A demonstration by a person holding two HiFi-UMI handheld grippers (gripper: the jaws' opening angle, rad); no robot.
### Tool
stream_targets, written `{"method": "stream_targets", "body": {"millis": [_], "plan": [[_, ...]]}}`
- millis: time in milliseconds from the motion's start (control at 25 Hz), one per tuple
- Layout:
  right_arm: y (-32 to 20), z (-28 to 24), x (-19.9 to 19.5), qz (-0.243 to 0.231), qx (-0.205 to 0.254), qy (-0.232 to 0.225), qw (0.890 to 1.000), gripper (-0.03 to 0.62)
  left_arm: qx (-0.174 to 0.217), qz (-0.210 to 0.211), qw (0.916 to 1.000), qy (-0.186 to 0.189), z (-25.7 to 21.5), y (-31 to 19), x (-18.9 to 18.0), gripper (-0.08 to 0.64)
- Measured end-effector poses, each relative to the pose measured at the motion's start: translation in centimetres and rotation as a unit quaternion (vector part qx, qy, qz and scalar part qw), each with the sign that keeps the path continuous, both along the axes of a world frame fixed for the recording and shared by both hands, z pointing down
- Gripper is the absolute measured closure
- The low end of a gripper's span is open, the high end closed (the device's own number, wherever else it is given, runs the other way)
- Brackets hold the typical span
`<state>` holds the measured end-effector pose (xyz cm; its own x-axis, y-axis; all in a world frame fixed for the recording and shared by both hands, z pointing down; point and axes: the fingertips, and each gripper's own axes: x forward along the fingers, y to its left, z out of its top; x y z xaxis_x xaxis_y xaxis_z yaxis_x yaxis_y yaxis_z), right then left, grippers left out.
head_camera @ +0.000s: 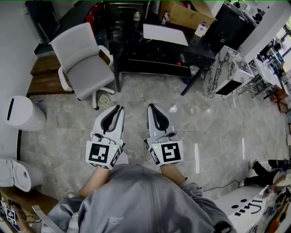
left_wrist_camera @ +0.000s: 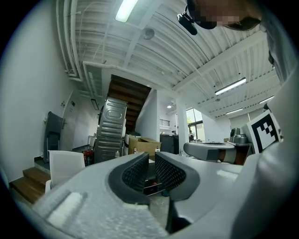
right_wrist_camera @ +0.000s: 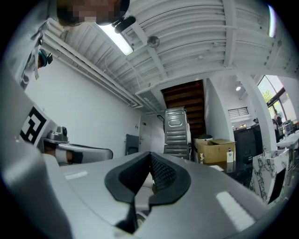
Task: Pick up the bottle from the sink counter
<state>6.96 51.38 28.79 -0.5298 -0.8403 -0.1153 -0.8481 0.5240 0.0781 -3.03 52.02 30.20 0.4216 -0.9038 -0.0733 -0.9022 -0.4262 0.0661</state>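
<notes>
Bright, even indoor light comes from ceiling tube lamps (left_wrist_camera: 126, 9) and a far window (left_wrist_camera: 192, 125). The pale floor (head_camera: 218, 136) shows faint glints and weak shadows. Gripper views bulge, darkening at round edges; the left tongs (left_wrist_camera: 149, 156) look soft near the lens.

Looks like an office-type studio space: grey office chair (head_camera: 82, 61) ahead-left of the left gripper (head_camera: 118, 108), black desk (head_camera: 132, 45) with a cardboard box (head_camera: 182, 13) straight ahead, wooden steps (head_camera: 45, 73) further left, tube lights (left_wrist_camera: 127, 9) overhead.
</notes>
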Motion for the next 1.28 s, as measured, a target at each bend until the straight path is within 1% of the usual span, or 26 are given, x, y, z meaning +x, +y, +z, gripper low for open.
{"method": "stream_targets", "body": {"millis": [160,240,400,560,840,960,1120,1280], "plan": [[-3.8,0.9,-0.5,0.004,-0.007,0.000,1.000,0.591,-0.001,0.010,0.9999,0.003,0.6,-3.8,-0.4,0.502],[-6.1,1.2,-1.2,0.006,-0.001,0.006,1.000,0.591,0.002,0.013,0.9999,0.006,1.1,-6.3,-1.0,0.500],[-11.8,1.1,-2.6,0.012,0.008,0.015,1.000,0.591,0.011,0.020,0.9997,0.008,1.1,-12.4,-2.7,0.500],[-18.2,0.0,-4.1,0.020,0.015,0.029,0.999,0.591,0.011,0.030,0.9994,0.013,0.7,-19.3,-4.4,0.494],[-28.5,0.1,-6.4,0.036,0.005,0.033,0.999,0.591,-0.008,0.048,0.9987,0.018,1.6,-29.8,-6.9,0.494],[-31.9,0.1,-6.7,0.049,0.006,0.031,0.998,0.591,-0.009,0.059,0.9981,0.015,1.9,-33.2,-7.5,0.494],[-35.4,0.7,-6.2,0.069,0.003,0.019,0.997,0.591,-0.004,0.068,0.9976,0.015,2.0,-36.9,-7.7,0.494],[-37.7,1.3,-6.3,0.070,-0.001,0.019,0.997,0.591,-0.004,0.067,0.9976,0.016,2.2,-39.2,-7.8,0.494]]}}
